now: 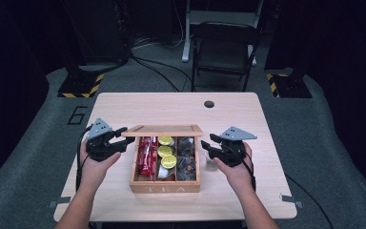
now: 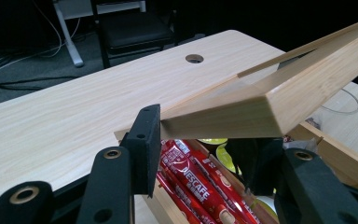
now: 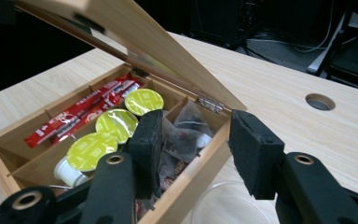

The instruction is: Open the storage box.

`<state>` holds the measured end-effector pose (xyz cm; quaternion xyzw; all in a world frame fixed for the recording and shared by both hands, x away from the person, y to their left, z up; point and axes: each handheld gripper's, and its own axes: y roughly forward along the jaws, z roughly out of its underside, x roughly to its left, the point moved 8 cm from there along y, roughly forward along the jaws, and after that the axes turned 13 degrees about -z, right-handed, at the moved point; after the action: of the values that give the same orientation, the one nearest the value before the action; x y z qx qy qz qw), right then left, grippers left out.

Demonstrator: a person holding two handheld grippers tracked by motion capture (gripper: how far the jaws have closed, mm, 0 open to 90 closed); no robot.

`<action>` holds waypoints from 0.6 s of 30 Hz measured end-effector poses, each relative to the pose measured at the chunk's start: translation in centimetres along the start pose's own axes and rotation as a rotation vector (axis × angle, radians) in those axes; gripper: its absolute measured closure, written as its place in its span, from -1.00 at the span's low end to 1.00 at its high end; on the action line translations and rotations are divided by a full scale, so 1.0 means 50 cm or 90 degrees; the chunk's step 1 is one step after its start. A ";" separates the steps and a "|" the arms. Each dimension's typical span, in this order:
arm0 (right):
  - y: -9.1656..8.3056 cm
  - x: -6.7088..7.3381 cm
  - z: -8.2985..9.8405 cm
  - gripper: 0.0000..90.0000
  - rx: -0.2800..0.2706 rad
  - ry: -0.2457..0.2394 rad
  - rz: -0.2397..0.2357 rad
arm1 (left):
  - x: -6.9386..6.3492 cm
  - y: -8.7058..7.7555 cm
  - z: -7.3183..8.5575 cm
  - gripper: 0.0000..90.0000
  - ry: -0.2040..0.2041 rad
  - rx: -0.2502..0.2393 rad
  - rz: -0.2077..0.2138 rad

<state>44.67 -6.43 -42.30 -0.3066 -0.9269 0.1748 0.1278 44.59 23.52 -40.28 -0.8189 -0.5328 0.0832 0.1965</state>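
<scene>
Both forearms bare, no sleeves in view; each hand carries a black two-jaw gripper, left gripper point(image 1: 120, 138) and right gripper point(image 1: 208, 144), each topped by a grey three-cornered plate, trailing a black cable, with flat black pads point(image 3: 254, 151) and brass-ringed holes on the jaw arms

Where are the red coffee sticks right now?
In the high view, the red coffee sticks lie in the left compartment of the open wooden tea box, beside the yellow-lidded pods in the middle compartment.
</scene>
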 end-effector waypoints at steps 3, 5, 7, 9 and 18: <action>0.004 0.005 -0.005 0.19 0.004 -0.001 -0.005 | 0.000 0.000 0.000 0.22 0.001 0.000 0.000; 0.007 0.008 -0.009 0.18 0.004 -0.001 -0.006 | 0.000 0.000 0.000 0.22 0.002 0.001 0.001; 0.011 0.010 -0.012 0.14 0.004 -0.004 -0.009 | 0.000 -0.001 0.000 0.22 0.002 0.000 0.001; 0.014 0.013 -0.017 0.11 0.003 -0.006 -0.009 | 0.000 -0.001 0.000 0.22 0.002 0.000 0.001; 0.016 0.024 -0.046 0.04 -0.006 -0.032 -0.009 | -0.001 -0.006 -0.002 0.21 0.002 -0.002 0.004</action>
<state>44.97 -4.54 -40.38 -0.2957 -0.9328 0.1775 0.1043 44.32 23.56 -40.08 -0.8209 -0.5302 0.0816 0.1960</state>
